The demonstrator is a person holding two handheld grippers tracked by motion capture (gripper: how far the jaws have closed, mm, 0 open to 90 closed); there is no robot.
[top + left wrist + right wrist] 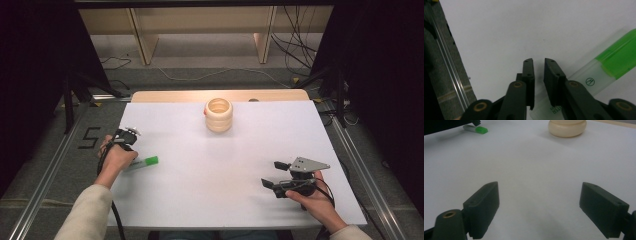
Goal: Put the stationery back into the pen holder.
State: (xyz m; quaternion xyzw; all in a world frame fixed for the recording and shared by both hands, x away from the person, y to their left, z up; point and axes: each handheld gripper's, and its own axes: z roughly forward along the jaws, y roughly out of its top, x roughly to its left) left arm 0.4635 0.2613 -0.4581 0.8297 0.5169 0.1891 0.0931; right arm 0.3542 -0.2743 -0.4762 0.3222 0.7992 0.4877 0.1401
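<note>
**Left jaws slightly apart by the marker, right jaws wide**

High view: my left gripper (pixel 126 136) sits at the white table's (pixel 225 165) left edge, wrist bent inward; the green-capped marker (pixel 145 162) lies just beside that hand. Right gripper (pixel 278 174) is held level, pointing left, well apart from the marker. Wooden ring stack (pixel 218 114) far ahead. Grey carpet, cables, wooden shelf beyond.

Left gripper view: jaws narrowly parted, nothing between the tips; marker (pixel 599 72) runs under the right-hand jaw.

Right gripper view: jaws wide, empty; marker (pixel 476 129) far ahead-left, ring stack (pixel 567 127) ahead.
</note>
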